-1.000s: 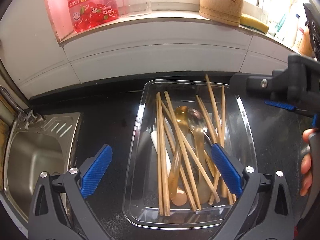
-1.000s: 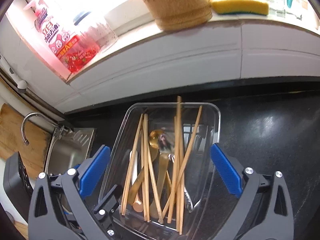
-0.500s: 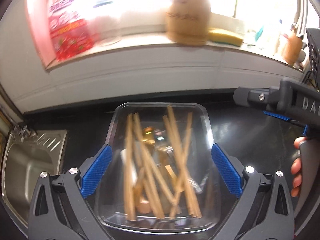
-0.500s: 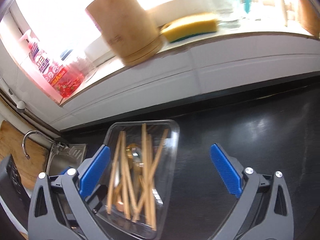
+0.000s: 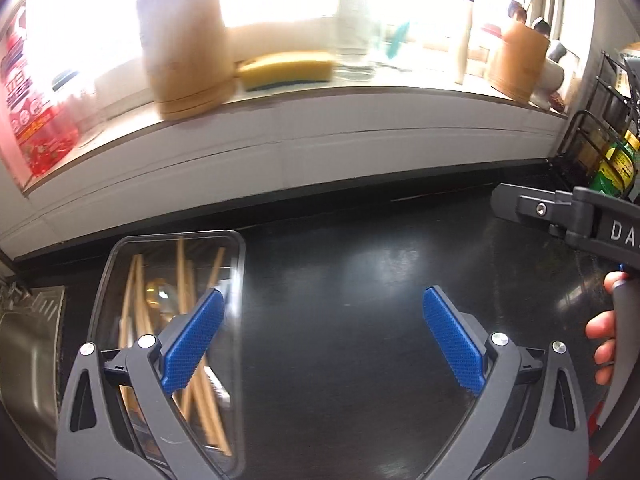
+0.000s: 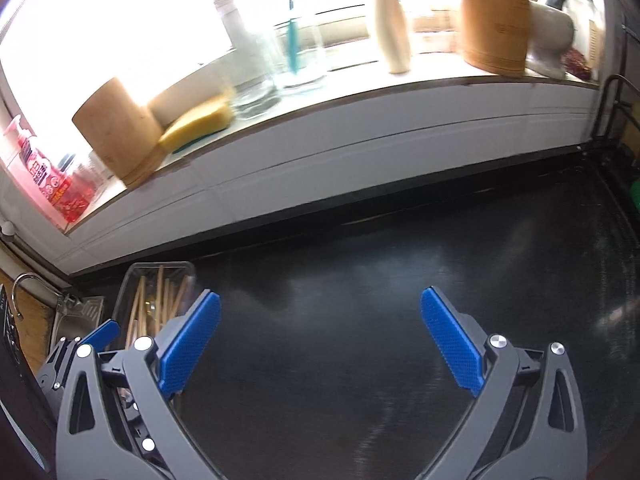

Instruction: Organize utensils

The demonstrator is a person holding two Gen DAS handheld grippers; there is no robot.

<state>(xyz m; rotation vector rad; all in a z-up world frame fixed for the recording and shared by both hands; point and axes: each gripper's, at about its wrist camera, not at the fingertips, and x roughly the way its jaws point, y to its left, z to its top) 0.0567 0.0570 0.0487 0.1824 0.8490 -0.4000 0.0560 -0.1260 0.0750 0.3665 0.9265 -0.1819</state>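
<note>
The black surface point(image 5: 352, 320) fills the lower half of both views, bare and glossy between the blue pads. Above it, from 9 to 3 o'clock, runs a white windowsill point(image 6: 360, 120) carrying a wooden canister point(image 5: 184, 48), a yellow sponge point(image 5: 286, 70), clear glass jars point(image 6: 276, 68), a cream bottle point(image 6: 390, 28) and a red detergent bottle point(image 5: 28, 120), all blurred. A steel sink point(image 5: 24, 360) sits at 8 o'clock. Just right of it, at 7 o'clock, the clear plastic tray point(image 5: 239, 280) rests on the surface, holding wooden chopsticks point(image 5: 182, 276) and a gold spoon point(image 5: 158, 292). The left tongs point(image 5: 320, 340) stand wide open and empty, their left pad over the tray. The right tongs point(image 6: 320, 340) are likewise spread wide, gripping nothing, above bare surface.
</note>
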